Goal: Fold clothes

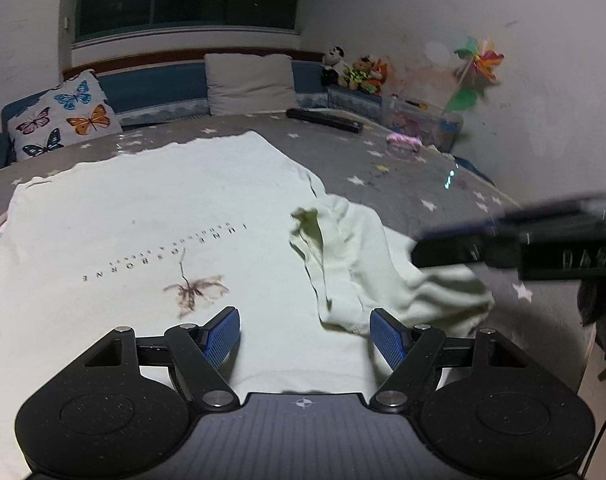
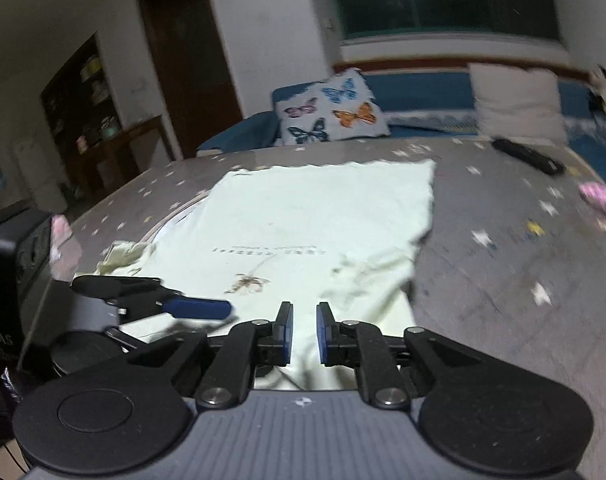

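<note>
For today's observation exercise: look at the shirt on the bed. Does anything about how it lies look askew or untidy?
Yes. The shirt lies mostly flat, print up, but its right sleeve is bunched and wrinkled instead of spread or neatly folded. Both claws are empty, the left claw wide open above the shirt.

Pale T-shirt (image 2: 319, 216) on starred bedspread (image 2: 503, 280)

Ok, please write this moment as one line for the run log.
task: fold clothes | T-shirt: flat on bed, right sleeve folded inward | left gripper: open, empty | right gripper: slightly open, empty
</note>
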A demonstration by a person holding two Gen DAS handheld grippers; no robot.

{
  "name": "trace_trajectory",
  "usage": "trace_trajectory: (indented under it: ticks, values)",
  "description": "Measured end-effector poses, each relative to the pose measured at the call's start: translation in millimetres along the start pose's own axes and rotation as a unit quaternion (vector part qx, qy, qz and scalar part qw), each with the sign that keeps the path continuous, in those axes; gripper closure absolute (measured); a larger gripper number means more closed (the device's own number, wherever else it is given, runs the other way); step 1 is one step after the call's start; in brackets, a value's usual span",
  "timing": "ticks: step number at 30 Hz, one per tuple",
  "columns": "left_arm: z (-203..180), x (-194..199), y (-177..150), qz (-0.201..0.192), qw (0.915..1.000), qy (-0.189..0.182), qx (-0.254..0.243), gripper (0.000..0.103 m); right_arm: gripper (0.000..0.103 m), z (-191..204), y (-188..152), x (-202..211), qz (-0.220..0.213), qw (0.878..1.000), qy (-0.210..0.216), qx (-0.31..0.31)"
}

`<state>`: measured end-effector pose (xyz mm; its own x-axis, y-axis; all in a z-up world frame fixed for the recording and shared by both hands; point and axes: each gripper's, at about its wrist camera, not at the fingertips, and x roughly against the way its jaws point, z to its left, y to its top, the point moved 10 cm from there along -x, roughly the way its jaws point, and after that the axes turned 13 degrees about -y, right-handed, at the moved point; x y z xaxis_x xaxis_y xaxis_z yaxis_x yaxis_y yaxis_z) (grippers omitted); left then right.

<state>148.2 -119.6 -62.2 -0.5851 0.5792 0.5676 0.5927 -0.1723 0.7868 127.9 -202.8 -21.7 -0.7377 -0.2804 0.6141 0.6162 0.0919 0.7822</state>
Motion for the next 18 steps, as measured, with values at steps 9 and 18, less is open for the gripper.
trace_trajectory:
  ticks: [9, 18]
  values:
    - [-1, -15, 14, -0.006, 0.9998, -0.012, 0.012, 0.051, 0.09, -34, -36, -5, 0.054, 0.998, -0.044, 0.002]
    - [6, -33, 44, -0.015, 0.9995, -0.01, 0.024, 0.057, 0.09, -35, -12, -19, 0.031, 0.998, -0.052, 0.001]
